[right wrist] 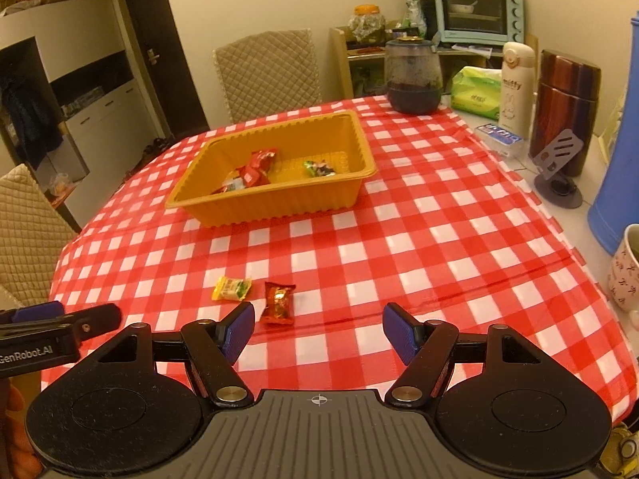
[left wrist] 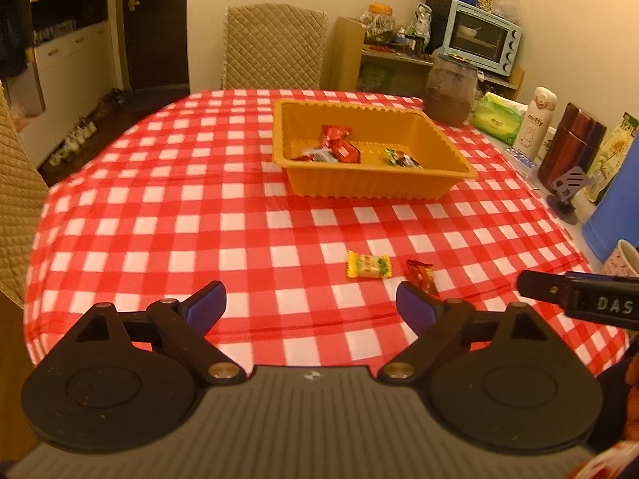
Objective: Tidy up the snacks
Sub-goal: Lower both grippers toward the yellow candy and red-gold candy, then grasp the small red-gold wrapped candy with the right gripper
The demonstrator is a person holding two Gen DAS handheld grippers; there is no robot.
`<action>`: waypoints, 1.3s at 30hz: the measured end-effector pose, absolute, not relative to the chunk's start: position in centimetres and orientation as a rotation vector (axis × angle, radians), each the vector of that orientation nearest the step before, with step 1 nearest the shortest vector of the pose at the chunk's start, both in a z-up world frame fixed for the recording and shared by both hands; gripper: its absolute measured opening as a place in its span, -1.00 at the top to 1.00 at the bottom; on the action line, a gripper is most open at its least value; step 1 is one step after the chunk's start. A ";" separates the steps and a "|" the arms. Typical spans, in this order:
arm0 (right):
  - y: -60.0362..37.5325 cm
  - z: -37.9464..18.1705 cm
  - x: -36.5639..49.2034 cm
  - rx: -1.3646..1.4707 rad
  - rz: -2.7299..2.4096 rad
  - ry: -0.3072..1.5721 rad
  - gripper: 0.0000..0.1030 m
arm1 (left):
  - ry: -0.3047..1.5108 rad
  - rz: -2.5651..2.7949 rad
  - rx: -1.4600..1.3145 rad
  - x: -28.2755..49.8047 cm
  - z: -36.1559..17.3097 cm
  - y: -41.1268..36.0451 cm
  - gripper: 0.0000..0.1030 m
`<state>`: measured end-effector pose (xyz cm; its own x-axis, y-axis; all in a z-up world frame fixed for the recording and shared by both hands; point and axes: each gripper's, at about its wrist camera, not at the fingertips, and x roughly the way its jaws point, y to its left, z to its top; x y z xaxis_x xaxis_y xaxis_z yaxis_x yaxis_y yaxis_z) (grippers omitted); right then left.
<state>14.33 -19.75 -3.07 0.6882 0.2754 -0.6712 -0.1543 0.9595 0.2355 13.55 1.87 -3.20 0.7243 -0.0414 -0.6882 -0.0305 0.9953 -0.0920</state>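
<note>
An orange plastic tray (left wrist: 371, 185) (right wrist: 279, 199) stands mid-table on the red checked cloth and holds several wrapped snacks, red ones (left wrist: 337, 145) (right wrist: 257, 167) and a green one (left wrist: 401, 157) (right wrist: 319, 168). On the cloth nearer me lie a yellow-green candy (left wrist: 367, 265) (right wrist: 231, 288) and a red-gold candy (left wrist: 421, 275) (right wrist: 278, 303). My left gripper (left wrist: 311, 307) is open and empty, the red-gold candy just beyond its right fingertip. My right gripper (right wrist: 319, 329) is also open and empty, the red-gold candy just ahead of its left fingertip.
Along the table's right side stand a dark glass jar (right wrist: 413, 76), a tissue pack (right wrist: 475, 92), a white bottle (right wrist: 517, 84), a brown flask (right wrist: 563, 107), a blue jug (right wrist: 617, 139) and a mug (right wrist: 625, 267). Quilted chairs (left wrist: 273, 46) flank the table.
</note>
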 end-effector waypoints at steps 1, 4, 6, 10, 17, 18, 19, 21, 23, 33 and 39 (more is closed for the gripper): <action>-19.6 -3.1 14.4 0.163 0.243 0.776 -0.37 | 0.774 -0.002 -0.104 13.7 -3.3 1.9 -0.76; -19.2 -3.5 14.8 0.158 0.248 0.790 -0.37 | 0.810 -0.002 -0.109 14.2 -3.8 2.0 -0.76; -19.1 -3.8 15.2 0.164 0.248 0.798 -0.37 | 0.815 0.000 -0.106 14.4 -4.1 2.1 -0.76; -18.6 -4.5 15.8 0.165 0.253 0.813 -0.37 | 0.827 0.008 -0.110 14.9 -4.7 2.5 -0.76; -17.5 -5.9 16.6 0.159 0.263 0.825 -0.37 | 0.831 0.024 -0.112 15.7 -5.8 3.0 -0.76; -17.3 -6.1 16.8 0.156 0.266 0.827 -0.37 | 0.831 0.023 -0.111 15.9 -6.0 3.0 -0.76; -17.1 -6.3 16.9 0.154 0.271 0.828 -0.37 | 0.832 0.022 -0.110 16.0 -6.1 3.0 -0.76; -16.7 -6.7 17.3 0.151 0.275 0.831 -0.37 | 0.833 0.021 -0.111 16.3 -6.3 3.2 -0.76; -16.3 -7.1 17.7 0.147 0.278 0.831 -0.37 | 0.834 0.021 -0.109 16.6 -6.5 3.2 -0.76; -14.6 -9.3 19.9 0.114 0.277 0.826 -0.16 | 0.845 0.013 -0.131 17.9 -7.8 3.6 -0.76; -13.5 -10.6 20.9 0.091 0.287 0.837 0.14 | 0.850 0.010 -0.145 18.6 -8.4 4.0 -0.76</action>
